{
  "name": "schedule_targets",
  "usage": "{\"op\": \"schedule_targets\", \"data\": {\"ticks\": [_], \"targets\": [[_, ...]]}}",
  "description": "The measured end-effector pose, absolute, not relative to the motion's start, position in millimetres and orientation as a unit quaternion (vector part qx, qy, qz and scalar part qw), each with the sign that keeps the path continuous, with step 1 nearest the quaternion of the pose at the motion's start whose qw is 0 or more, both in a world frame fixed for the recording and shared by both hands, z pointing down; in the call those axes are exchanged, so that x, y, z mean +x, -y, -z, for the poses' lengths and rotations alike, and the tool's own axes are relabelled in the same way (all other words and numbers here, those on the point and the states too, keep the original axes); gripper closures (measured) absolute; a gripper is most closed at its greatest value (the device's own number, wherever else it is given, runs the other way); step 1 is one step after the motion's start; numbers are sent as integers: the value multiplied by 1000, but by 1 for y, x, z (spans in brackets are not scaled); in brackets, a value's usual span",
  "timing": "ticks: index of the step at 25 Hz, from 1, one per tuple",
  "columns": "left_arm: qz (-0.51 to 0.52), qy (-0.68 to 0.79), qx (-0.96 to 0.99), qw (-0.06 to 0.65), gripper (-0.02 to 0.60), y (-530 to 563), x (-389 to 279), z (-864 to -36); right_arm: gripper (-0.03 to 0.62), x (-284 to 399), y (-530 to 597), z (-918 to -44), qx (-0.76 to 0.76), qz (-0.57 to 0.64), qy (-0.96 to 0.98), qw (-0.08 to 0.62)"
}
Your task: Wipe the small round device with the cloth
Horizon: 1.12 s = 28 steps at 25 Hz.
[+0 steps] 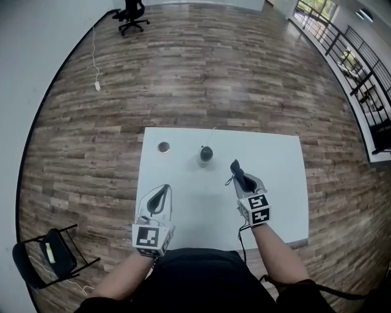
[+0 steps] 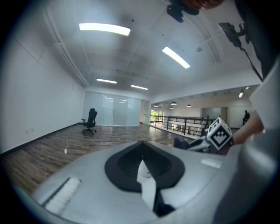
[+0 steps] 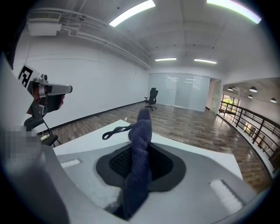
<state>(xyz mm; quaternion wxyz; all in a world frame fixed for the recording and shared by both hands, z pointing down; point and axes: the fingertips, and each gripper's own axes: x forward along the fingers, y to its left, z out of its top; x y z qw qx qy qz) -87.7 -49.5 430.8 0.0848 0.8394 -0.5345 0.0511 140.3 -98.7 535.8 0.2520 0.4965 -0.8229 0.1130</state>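
Note:
A small dark round device (image 1: pixel 206 154) stands on the white table (image 1: pixel 275 183), with a thin cable running to the far edge. To its left sits a smaller round thing with a pale rim (image 1: pixel 164 147). My right gripper (image 1: pixel 239 173) hovers just right of the dark device, shut on a dark blue cloth (image 3: pixel 139 162) that sticks up past the jaw tips. A dark cord loop (image 3: pixel 114 130) lies beside it. My left gripper (image 1: pixel 159 198) rests over the near left of the table with its jaws together. A white sliver (image 2: pixel 146 183) shows at their seam; what it is I cannot tell.
A black folding chair (image 1: pixel 49 257) stands on the wood floor left of me. An office chair (image 1: pixel 131 15) is far back, and a cable (image 1: pixel 96 85) lies on the floor by the wall. A railing (image 1: pixel 342 43) runs along the right.

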Motion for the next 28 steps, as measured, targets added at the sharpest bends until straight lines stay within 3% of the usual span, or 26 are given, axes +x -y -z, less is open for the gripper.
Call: {"op": "schedule_targets", "data": {"ticks": [8,18,28], "targets": [[-78,584,804,72,575,46,-117,-424,517,115,149,-539,461,-101,846,248],[-117,660,734,107,574,8,-179,-443,517,76,200,-568,415,-92,863,274],[-129,674,718,120,575,-12,-200,-454,517,64,214,-592,405,-69,849,333]]}}
